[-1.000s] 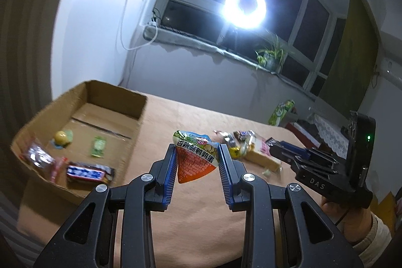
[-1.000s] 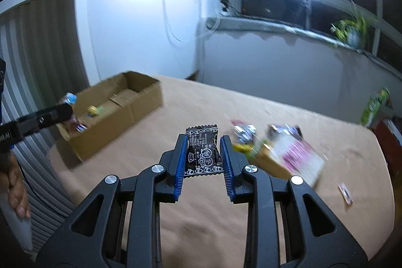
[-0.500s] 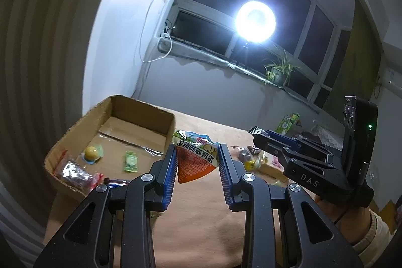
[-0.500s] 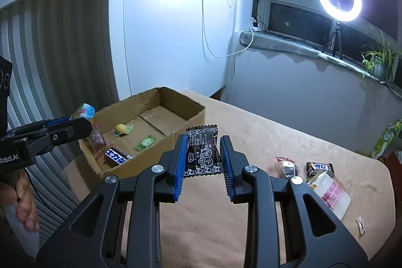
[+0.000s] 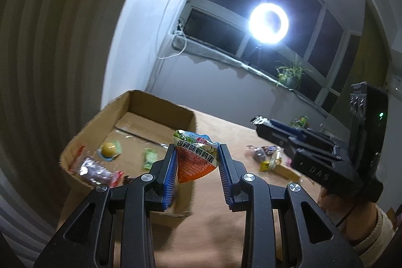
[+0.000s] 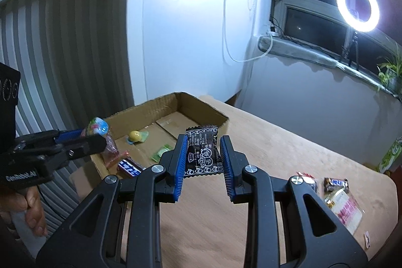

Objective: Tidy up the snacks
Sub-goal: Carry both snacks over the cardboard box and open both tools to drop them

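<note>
Both grippers have been carried toward the cardboard box (image 5: 160,117) since the earlier frames: the box now sits closer and larger in each wrist view, and the loose snacks on the tabletop (image 6: 276,147) have slid toward the right edge. An orange-and-white triangular snack pouch (image 5: 195,160) is clamped by the left gripper (image 5: 196,162); the jaws are narrowly parted and pressed on the pouch's two sides, with its upper edge standing clear above the blue pads and its lower tip hanging between them. A black printed snack packet (image 6: 203,152) is clamped by the right gripper (image 6: 203,157) in like manner, jaws narrowly parted, the packet's top projecting above the pads and its lower edge spread between them. The pouch is seen in front of the box's near right corner; whether it is over the box opening cannot be told. The packet is seen before the box's right end wall. Inside the box are noted a yellow round sweet (image 5: 109,149), a green wrapper (image 5: 150,158), a red-and-clear packet (image 5: 94,168) and a blue-and-white bar (image 6: 129,166). Several snacks remain on the tabletop, among them a pink-labelled packet (image 6: 345,209) and a small dark bar (image 6: 335,183). A hand (image 6: 30,207) is seen gripping the left gripper's handle. A ring light (image 5: 268,23) glares at the window.
</note>
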### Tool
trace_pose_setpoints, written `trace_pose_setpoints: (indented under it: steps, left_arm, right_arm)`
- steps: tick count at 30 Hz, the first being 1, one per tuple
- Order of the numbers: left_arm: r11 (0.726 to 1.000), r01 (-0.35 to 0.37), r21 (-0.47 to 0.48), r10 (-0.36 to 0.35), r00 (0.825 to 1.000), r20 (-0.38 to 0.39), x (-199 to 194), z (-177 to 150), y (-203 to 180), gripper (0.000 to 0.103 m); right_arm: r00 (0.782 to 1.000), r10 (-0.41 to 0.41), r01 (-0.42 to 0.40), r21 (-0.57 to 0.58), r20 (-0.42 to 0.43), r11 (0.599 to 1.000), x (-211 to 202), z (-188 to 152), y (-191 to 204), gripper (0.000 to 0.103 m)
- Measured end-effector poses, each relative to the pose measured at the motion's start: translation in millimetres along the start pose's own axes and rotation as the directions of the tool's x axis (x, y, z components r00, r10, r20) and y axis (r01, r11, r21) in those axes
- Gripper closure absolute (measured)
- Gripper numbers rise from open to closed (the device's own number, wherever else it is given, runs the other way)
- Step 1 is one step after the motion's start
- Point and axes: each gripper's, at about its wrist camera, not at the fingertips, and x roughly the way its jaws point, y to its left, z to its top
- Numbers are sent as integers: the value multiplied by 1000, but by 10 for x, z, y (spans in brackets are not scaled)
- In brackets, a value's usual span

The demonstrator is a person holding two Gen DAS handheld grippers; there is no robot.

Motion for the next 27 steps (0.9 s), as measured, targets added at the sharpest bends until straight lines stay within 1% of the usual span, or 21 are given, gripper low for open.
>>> trace_pose_setpoints:
  steps: [5,9,14,15,17,18,19,20,21,22,23,27]
  left_arm:
    - [999,-40,-33,39,999,-23,47,-31,216,73]
    - [997,-67,-37,65,997,-48,158,-24,319,73]
    - [996,-86,-35,84,994,-66,313,49,396,73]
    - [995,-90,-35,87,994,-70,344,52,403,73]
    - [994,-97,-42,93,992,-79,412,49,431,72]
    - [994,-99,-45,95,992,-82,428,39,441,68]
    - [992,-111,-52,107,990,-88,450,25,455,66]
    - [990,-127,-56,122,988,-92,461,8,467,60]
    - [989,-139,-58,133,987,-96,464,-1,473,50]
    - [987,-152,-59,146,984,-100,457,-11,473,45]
    - [985,-162,-55,157,984,-89,414,-19,464,43]
    - [982,-186,-30,183,981,-67,309,-7,441,43]
  right_arm:
    - [999,37,-37,-6,-8,999,217,42,73,75]
    - [997,81,-82,-15,-14,997,469,111,152,75]
    - [990,141,-140,-32,8,990,799,293,246,75]
    - [988,154,-154,-36,3,987,883,324,262,75]
    - [981,187,-189,-52,-51,981,1113,357,295,75]
    - [981,186,-190,-56,-61,980,1158,356,300,75]
    - [983,178,-181,-55,-53,982,1170,347,289,69]
    - [984,176,-177,-44,-38,983,1147,331,260,62]
    - [984,174,-175,-34,-26,984,1117,319,238,45]
    - [986,168,-168,-18,-5,986,1062,295,194,41]
    - [986,165,-165,-6,0,986,1023,275,157,41]
    - [991,132,-132,22,11,991,839,201,63,41]
